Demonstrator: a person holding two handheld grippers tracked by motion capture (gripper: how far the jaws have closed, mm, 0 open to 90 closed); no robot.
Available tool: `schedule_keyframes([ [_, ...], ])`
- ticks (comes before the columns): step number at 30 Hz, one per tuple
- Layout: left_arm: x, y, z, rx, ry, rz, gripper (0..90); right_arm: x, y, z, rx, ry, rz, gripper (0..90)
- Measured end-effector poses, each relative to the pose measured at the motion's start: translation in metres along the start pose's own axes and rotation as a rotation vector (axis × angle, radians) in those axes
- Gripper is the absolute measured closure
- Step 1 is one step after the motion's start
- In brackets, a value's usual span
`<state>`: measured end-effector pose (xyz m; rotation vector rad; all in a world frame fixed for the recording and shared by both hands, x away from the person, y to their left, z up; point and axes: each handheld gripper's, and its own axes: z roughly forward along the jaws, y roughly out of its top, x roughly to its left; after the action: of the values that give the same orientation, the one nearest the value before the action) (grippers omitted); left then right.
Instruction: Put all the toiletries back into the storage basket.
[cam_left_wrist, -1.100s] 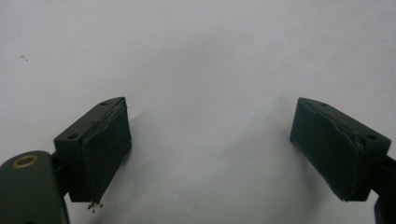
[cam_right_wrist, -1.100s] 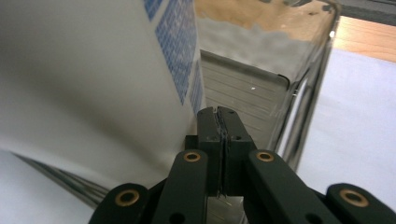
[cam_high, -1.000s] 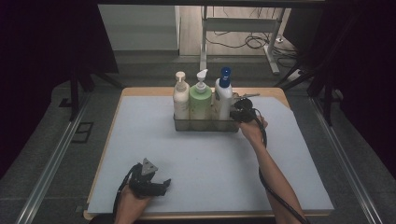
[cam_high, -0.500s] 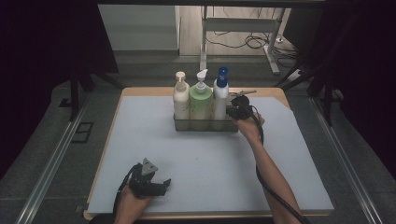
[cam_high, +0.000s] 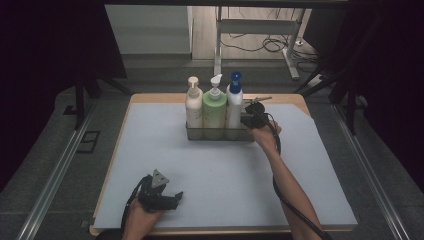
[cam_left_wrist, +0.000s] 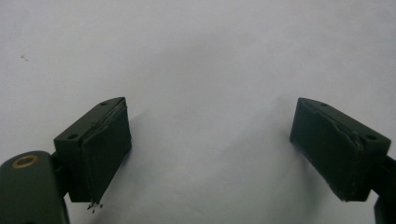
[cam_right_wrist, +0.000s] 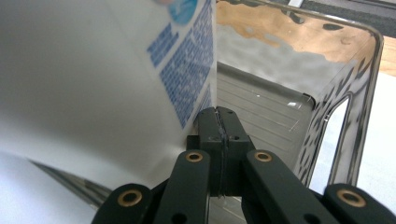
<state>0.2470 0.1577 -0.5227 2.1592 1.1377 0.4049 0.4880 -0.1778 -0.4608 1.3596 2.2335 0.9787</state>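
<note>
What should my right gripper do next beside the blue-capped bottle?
Probably ease the right gripper back a little and open it. Its jaws are shut with nothing between them, tips inside the metal caddy right beside the white bottle, so it cannot take the bottle as it stands. The left gripper rests open over the mat.

High view looks down over the table; gripper views sit close, right one sharing the caddy.

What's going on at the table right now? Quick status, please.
Left gripper open, resting on the mat near the front edge. Right gripper shut, empty, inside the metal caddy beside the blue-capped bottle. Nothing in the way.
</note>
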Motion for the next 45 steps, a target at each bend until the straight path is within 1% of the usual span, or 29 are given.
schedule_keyframes([
  [7, 0.000, 0.000, 0.000, -0.004, 0.000, -0.006, 12.0, 0.003, -0.005, -0.005, -0.014, 0.010, 0.005, 89.5],
  [10, 0.000, 0.000, 0.000, -0.004, 0.000, -0.006, 12.0, 0.003, -0.006, -0.008, -0.022, 0.015, -0.002, 89.5],
  [14, 0.000, 0.000, 0.000, -0.005, 0.001, -0.006, 12.0, 0.003, -0.007, -0.009, -0.027, 0.016, 0.002, 89.5],
  [16, -0.001, 0.000, 0.000, -0.005, 0.001, -0.006, 12.0, 0.002, -0.007, -0.009, -0.027, 0.020, -0.004, 88.8],
  [18, 0.000, 0.000, 0.000, -0.001, 0.001, -0.001, 12.0, 0.002, -0.008, -0.010, -0.032, 0.005, -0.020, 84.1],
  [21, -0.001, 0.000, 0.000, -0.006, 0.001, -0.006, 12.0, 0.000, -0.010, -0.013, -0.036, -0.006, -0.033, 74.9],
  [22, -0.001, 0.000, 0.000, -0.006, 0.001, -0.006, 12.0, -0.001, -0.010, -0.015, -0.047, -0.006, -0.030, 71.3],
  [23, -0.001, 0.000, 0.000, -0.006, 0.002, -0.006, 12.1, -0.002, -0.010, -0.017, -0.054, -0.008, -0.031, 69.7],
  [26, -0.001, 0.000, 0.000, -0.006, 0.002, -0.006, 12.0, -0.004, -0.011, -0.023, -0.081, -0.017, -0.053, 62.0],
  [29, -0.001, 0.000, 0.001, -0.009, 0.001, -0.008, 12.0, -0.006, -0.012, -0.029, -0.098, -0.007, -0.051, 57.1],
  [30, -0.001, 0.000, 0.000, -0.009, 0.001, -0.008, 12.0, -0.006, -0.012, -0.032, -0.101, -0.009, -0.058, 55.3],
  [33, 0.000, 0.000, 0.000, -0.006, 0.003, -0.004, 12.0, -0.007, -0.014, -0.036, -0.104, -0.001, -0.062, 51.3],
  [37, -0.001, 0.000, 0.000, -0.007, 0.002, -0.006, 12.0, -0.009, -0.018, -0.043, -0.110, 0.023, -0.061, 47.0],
  [45, -0.001, 0.000, 0.000, -0.010, 0.001, -0.009, 12.1, -0.005, -0.022, -0.060, -0.114, 0.057, -0.098, 39.5],
])
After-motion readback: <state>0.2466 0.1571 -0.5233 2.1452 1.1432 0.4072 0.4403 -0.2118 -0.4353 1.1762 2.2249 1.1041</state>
